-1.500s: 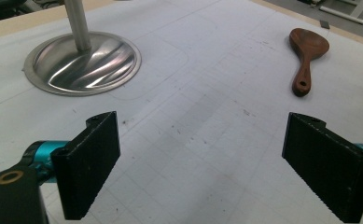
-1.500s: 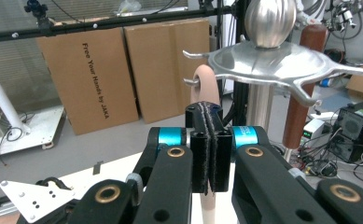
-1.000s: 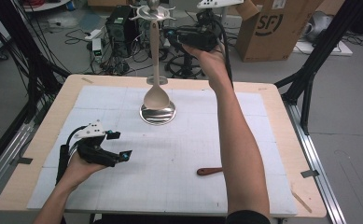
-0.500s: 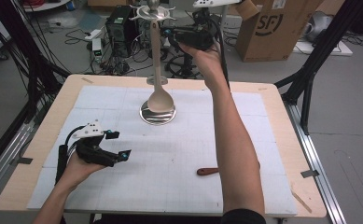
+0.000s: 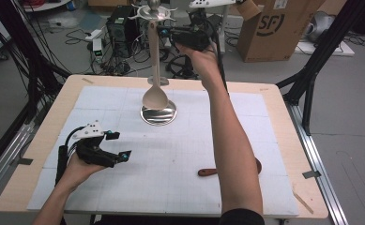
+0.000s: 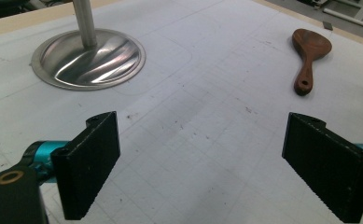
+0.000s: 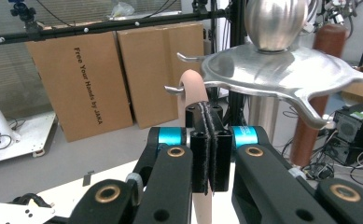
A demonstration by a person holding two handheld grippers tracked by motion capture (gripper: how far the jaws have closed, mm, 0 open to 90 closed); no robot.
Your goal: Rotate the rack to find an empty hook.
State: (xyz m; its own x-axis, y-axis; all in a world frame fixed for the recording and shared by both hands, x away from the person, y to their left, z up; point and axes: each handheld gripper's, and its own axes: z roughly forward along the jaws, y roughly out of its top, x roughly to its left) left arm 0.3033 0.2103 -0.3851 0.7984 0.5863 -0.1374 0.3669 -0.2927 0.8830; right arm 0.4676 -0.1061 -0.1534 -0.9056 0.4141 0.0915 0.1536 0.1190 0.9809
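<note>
Up at the top of the steel rack (image 5: 155, 11), the right hand-held gripper (image 5: 163, 32) has its jaws pressed together on the handle of a pale wooden spoon (image 5: 155, 75). That spoon hangs upright, its bowl just above the rack's round base (image 5: 158, 115) near the far edge of the table (image 5: 274, 101). From the right gripper view the handle's rounded end (image 7: 191, 88) sits against a hook of the star-shaped top plate (image 7: 282, 77); whether it is hooked on cannot be told, and the jaws hide much of the handle. Behind it stands a carton printed "Free Your Hands by JAKA" (image 7: 79, 84). From the high view another carton reads "SF" (image 5: 274, 28), its lettering partly cut off.

Near the table's front left corner, the left hand-held gripper (image 5: 120, 145) rests low with jaws wide apart and nothing between them. Its own view shows a dark wooden spoon (image 6: 310, 58) lying flat on the gridded white mat (image 6: 207, 116), handle hole visible. From the high view, the person's right forearm covers most of that spoon (image 5: 208, 172).
</note>
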